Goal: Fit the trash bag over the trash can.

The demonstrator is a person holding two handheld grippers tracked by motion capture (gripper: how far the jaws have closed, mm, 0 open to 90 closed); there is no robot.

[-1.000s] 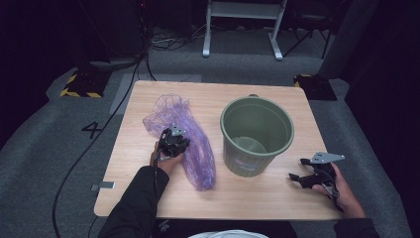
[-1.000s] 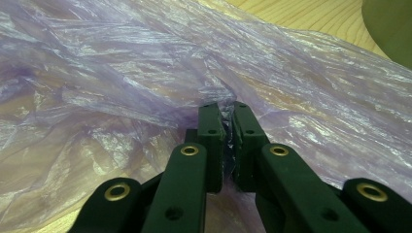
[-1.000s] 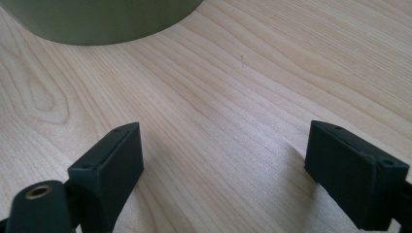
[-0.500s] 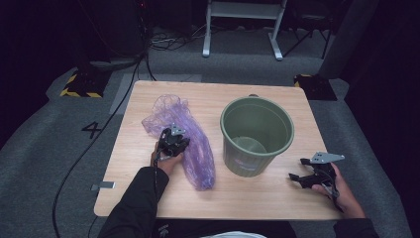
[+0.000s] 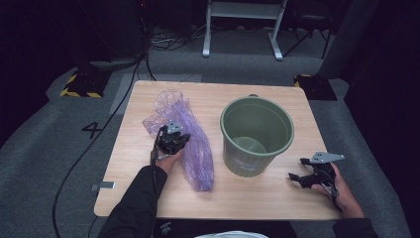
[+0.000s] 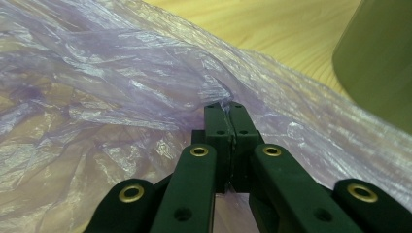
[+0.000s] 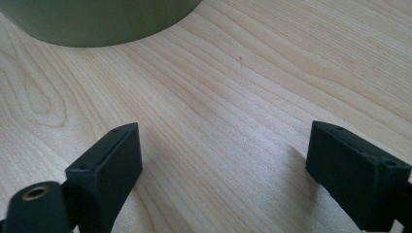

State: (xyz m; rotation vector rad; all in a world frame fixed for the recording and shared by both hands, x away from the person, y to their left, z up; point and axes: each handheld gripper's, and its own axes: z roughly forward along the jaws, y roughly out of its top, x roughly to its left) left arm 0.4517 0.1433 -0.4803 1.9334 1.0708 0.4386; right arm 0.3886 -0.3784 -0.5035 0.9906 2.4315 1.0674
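A black cable (image 5: 106, 126) crosses grey carpet (image 5: 44, 168) beside a hazard-striped block (image 5: 79, 85).

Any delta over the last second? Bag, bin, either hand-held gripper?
No visible change. The left hand-held gripper stays shut on the purple bag, the right hand-held gripper stays open over the table, and the green bin is where it was.

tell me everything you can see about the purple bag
The purple bag is thin, see-through, crinkled plastic film, pale violet, with the wood grain showing through it. It lies flat and slack on the table, stretched lengthwise from near the far edge toward the person, to the left of the green bucket and apart from it. The left gripper rests on its middle, jaws shut on a pinched fold of the film. Nothing seems to be inside it.
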